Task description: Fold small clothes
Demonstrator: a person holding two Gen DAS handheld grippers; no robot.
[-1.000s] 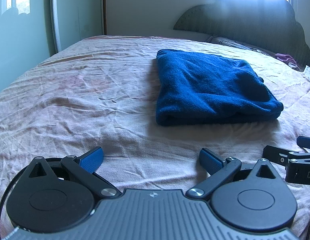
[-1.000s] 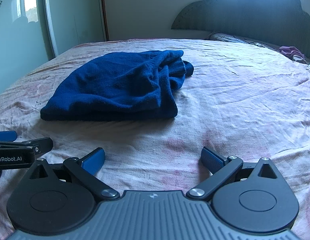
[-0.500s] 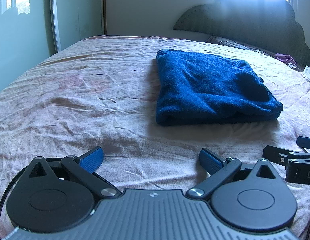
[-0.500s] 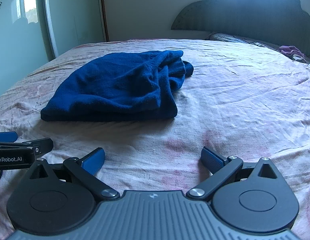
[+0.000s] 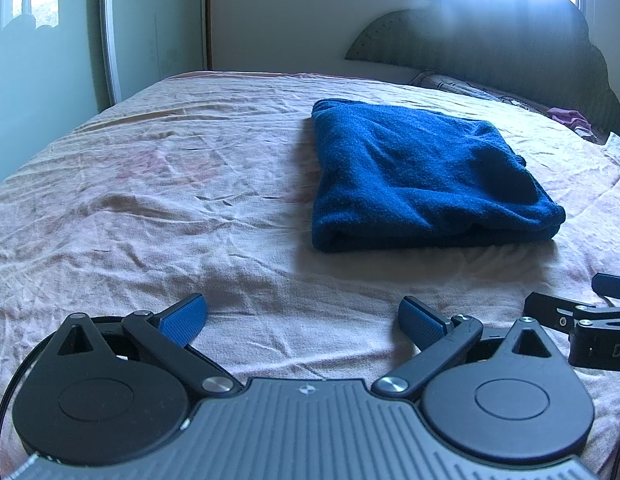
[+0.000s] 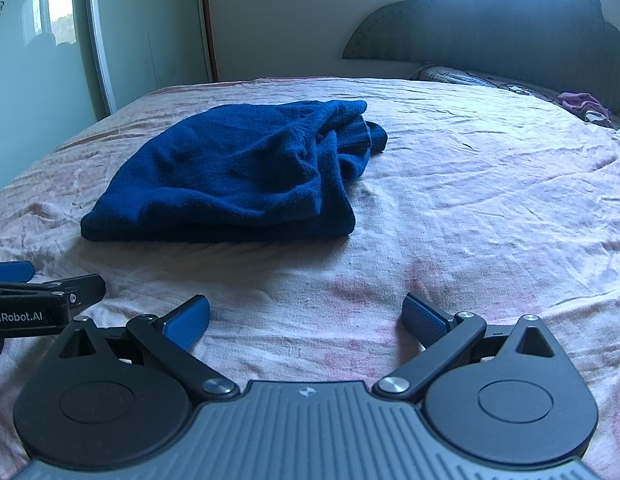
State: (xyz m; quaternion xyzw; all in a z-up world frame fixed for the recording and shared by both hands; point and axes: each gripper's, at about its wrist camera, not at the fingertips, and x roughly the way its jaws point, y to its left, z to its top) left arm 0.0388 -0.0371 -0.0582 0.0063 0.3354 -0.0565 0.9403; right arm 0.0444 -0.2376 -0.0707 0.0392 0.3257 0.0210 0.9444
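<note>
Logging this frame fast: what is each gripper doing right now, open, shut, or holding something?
Left gripper: open, empty, short of the blue garment.
Right gripper: open, empty, over the bedsheet.

In the right wrist view, the left gripper (image 6: 14,280) is showing white letters on its black side, reading "enRobot.AI", and the start of the word is being cut off by the picture edge. In the left wrist view, the right gripper (image 5: 597,304) is carrying faint letters on its black body, where only a "D" is readable. No other text or number is showing clearly enough to read.
</note>
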